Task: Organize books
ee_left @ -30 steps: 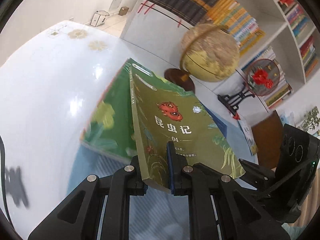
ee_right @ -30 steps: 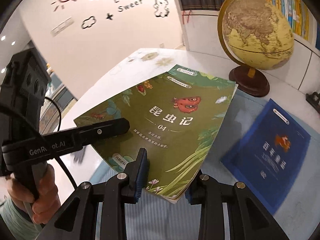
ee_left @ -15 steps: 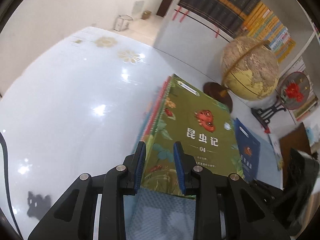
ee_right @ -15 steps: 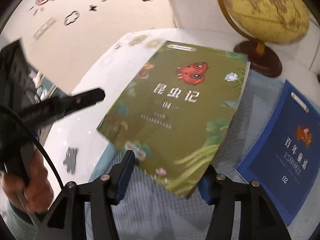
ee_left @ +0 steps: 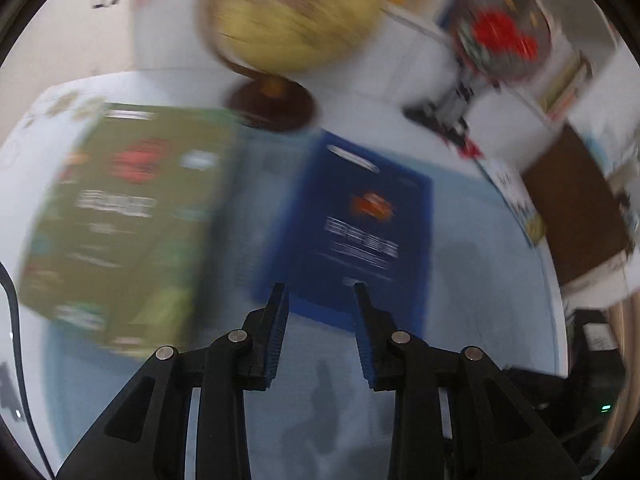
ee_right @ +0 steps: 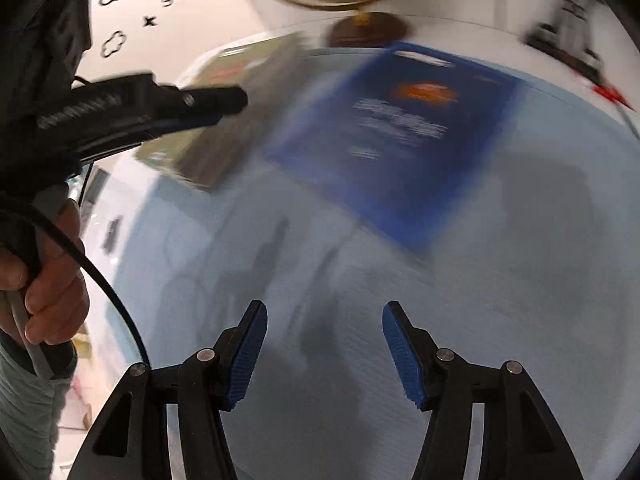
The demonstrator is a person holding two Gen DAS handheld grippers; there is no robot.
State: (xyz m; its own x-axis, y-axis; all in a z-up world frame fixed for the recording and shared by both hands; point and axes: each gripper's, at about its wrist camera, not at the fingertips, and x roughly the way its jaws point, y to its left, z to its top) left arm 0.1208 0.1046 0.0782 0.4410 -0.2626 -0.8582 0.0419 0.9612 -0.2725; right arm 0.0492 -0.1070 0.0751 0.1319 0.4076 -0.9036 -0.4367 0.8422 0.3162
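Both views are blurred by motion. A green book (ee_left: 120,216) lies flat at the left of the table, on top of another book. A blue book (ee_left: 356,220) lies flat on the pale blue mat (ee_left: 480,280), right of the green one. My left gripper (ee_left: 320,290) hovers over the blue book's near edge, its jaws opening with nothing between them. In the right wrist view the blue book (ee_right: 400,132) lies ahead and the green book (ee_right: 240,92) is at the far left. My right gripper (ee_right: 324,312) is open over bare mat (ee_right: 360,320), short of the blue book.
A globe (ee_left: 292,16) on a dark round base (ee_left: 272,104) stands behind the books. A round ornament (ee_left: 500,36) on a black stand is at the back right, before bookshelves. A brown board (ee_left: 576,216) lies right. A hand (ee_right: 44,280) holds the left gripper's handle.
Both grippers let go of the green book, which now lies flat on the left stack. Both swung right toward the blue book, and both sets of jaws opened.
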